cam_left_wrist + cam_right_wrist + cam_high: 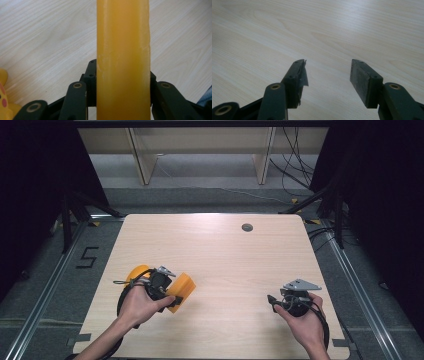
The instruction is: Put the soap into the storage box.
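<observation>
Left tool point(123, 100) is squeezed tight on a thick orange block point(123, 57), one black jaw pressed flat to each side. From the camera riding on it, the block stands straight up between the jaws, with pale wood behind. From above, the left tool point(172, 299) holds that orange block point(182, 290) near the front left of the worktop point(225, 250), and I cannot tell if the block rests on the wood or hangs just over it.

I think the block could slip. Its sides look smooth and waxy, and the jaws grab it low down, so the tall part might tip if the hand swings fast. A yellow toy point(3, 100) with red spots sits right beside that tool, at the edge of its camera's picture. A careless turn could bump it.

Right tool point(328, 82) is let go, its jaws wide apart with nothing between them. A bit of the pad on one jaw looks torn and curled, so its grip might be weak later. From above, the right tool point(272, 301) waits at the front right, well apart from the block.

Farther back there is a small grey hole point(247, 227) in the wood.
</observation>
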A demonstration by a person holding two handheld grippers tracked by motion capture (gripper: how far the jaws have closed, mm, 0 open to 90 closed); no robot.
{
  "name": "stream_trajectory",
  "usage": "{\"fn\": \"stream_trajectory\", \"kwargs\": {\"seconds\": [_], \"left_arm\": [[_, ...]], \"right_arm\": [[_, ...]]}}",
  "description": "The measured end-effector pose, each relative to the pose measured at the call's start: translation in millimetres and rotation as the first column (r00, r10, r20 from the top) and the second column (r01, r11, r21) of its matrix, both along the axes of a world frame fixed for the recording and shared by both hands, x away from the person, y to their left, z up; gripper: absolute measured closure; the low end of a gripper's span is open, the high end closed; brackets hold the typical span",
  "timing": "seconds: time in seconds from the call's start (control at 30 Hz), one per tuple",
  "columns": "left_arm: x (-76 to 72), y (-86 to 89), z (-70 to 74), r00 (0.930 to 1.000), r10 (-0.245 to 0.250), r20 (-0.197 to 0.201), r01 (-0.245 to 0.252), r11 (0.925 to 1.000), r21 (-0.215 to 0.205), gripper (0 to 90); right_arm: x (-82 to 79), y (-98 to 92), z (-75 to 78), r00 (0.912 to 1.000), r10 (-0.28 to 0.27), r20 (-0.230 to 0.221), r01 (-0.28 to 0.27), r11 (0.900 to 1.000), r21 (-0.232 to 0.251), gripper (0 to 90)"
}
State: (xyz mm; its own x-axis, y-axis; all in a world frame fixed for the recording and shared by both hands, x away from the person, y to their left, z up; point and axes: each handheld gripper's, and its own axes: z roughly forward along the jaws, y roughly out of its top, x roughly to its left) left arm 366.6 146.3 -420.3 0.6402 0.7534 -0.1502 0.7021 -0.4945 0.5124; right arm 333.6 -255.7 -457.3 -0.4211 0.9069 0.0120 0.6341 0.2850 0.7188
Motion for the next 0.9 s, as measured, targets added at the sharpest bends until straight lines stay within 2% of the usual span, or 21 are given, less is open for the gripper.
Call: {"fn": "stream_trajectory", "kwargs": {"seconds": [0.07, 0.1, 0.13, 0.27, 0.5, 0.63, 0.7, 0.73, 0.77, 0.83, 0.9], "left_arm": [[0.6, 0.7, -0.1, 0.9998, 0.021, 0.003, -0.021, 0.9997, 0.007, 60.6], [1.2, 1.7, 0.4, 0.9998, 0.022, -0.003, -0.022, 0.9996, 0.020, 60.6], [1.7, 2.7, 0.2, 0.9991, 0.041, 0.002, -0.041, 0.9986, 0.034, 60.6], [2.7, 4.8, 0.9, 0.9979, 0.064, 0.002, -0.064, 0.9970, 0.042, 60.6], [5.5, 9.8, 5.0, 0.9951, 0.099, -0.005, -0.098, 0.9945, 0.035, 60.6], [7.9, 14.4, 7.3, 0.9927, 0.120, 0.015, -0.120, 0.9924, 0.025, 60.6], [8.9, 16.0, 8.2, 0.9937, 0.112, 0.008, -0.112, 0.9932, 0.030, 60.6], [9.1, 16.3, 8.6, 0.9922, 0.125, 0.007, -0.125, 0.9918, 0.028, 60.5], [9.9, 17.4, 9.1, 0.9913, 0.131, 0.013, -0.132, 0.9910, 0.025, 60.6], [10.3, 18.4, 10.3, 0.9912, 0.132, 0.007, -0.132, 0.9907, 0.032, 60.6], [11.3, 19.6, 10.4, 0.9893, 0.146, 0.009, -0.146, 0.9891, 0.018, 60.6]], "right_arm": [[0.1, 0.2, -0.1, 1.0000, -0.002, 0.001, 0.002, 1.000, 0.000, 46.4], [2.0, -0.7, -1.2, 0.9996, 0.021, 0.019, -0.021, 1.000, -0.003, 46.4], [1.8, -0.6, -1.1, 0.9997, 0.020, 0.016, -0.020, 1.000, -0.002, 46.3], [0.9, -0.2, -0.7, 1.0000, 0.008, 0.005, -0.008, 1.000, -0.002, 46.3], [0.8, -0.3, -0.8, 0.9999, 0.010, 0.004, -0.010, 1.000, -0.003, 46.3], [0.9, -0.3, -1.0, 0.9999, 0.011, 0.004, -0.011, 1.000, -0.004, 46.3], [1.1, -0.1, -1.3, 0.9999, 0.014, 0.003, -0.014, 1.000, -0.001, 46.2], [0.9, 0.0, -1.1, 0.9999, 0.012, 0.001, -0.012, 1.000, -0.005, 46.2], [-0.1, 1.9, -1.3, 0.9999, -0.001, -0.016, 0.001, 1.000, 0.017, 46.2], [-0.2, 1.9, -1.2, 0.9999, -0.002, -0.016, 0.003, 1.000, 0.017, 46.2], [1.0, 0.0, -1.2, 0.9999, 0.013, -0.002, -0.013, 1.000, 0.000, 46.2]]}}
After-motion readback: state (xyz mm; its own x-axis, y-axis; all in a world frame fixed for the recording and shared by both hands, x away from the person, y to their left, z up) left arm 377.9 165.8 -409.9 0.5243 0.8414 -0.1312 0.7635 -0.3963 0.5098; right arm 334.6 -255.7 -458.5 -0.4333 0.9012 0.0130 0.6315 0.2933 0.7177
